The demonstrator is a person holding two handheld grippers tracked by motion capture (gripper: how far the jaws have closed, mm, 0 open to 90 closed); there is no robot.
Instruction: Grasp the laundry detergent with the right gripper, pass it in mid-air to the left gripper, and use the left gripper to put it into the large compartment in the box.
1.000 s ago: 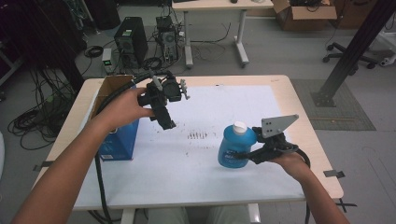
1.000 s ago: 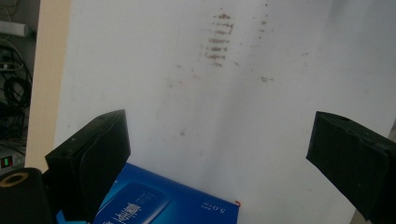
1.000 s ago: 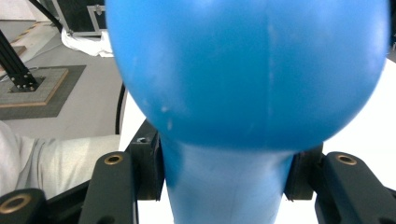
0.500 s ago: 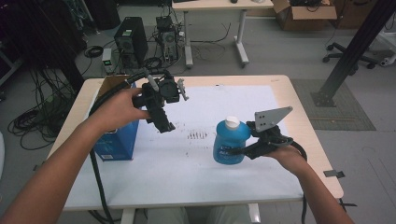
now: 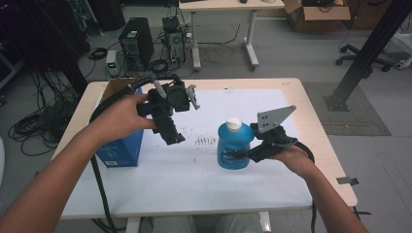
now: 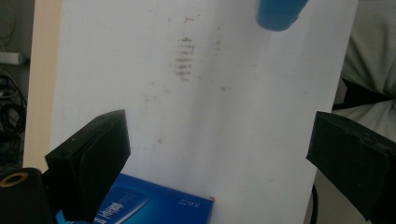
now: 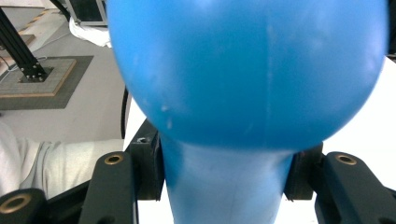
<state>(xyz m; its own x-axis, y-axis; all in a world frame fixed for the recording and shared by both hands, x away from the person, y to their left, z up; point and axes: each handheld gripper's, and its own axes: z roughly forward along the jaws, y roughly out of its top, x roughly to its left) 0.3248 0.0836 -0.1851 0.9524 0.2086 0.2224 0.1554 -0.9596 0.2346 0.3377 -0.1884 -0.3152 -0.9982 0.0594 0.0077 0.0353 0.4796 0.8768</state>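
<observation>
A blue plastic bottle (image 5: 232,145) with a white cap (image 5: 233,123) stands upright right of the table's middle. My right gripper (image 5: 245,154) is shut on its narrow side, which also shows between the jaws in the right gripper view (image 7: 224,172), where the bottle (image 7: 247,70) bulges above them. My left gripper (image 5: 170,128) hangs in the air over the left half of the table, pointing down. Its jaws stand wide apart with nothing between them (image 6: 233,140). Below it I see the bottle's base (image 6: 280,11) and a corner of a blue box (image 6: 154,205).
The blue box (image 5: 119,148) stands near the table's left edge under my left hand, with a brown flap (image 5: 116,87) behind it. A white sheet (image 5: 194,184) with dark smudges (image 5: 206,141) covers the tabletop. Computer towers, cables and another table lie on the floor beyond.
My right gripper has carried the blue bottle a little to the left, toward the table's middle. The left gripper has stayed open in nearly the same place.
</observation>
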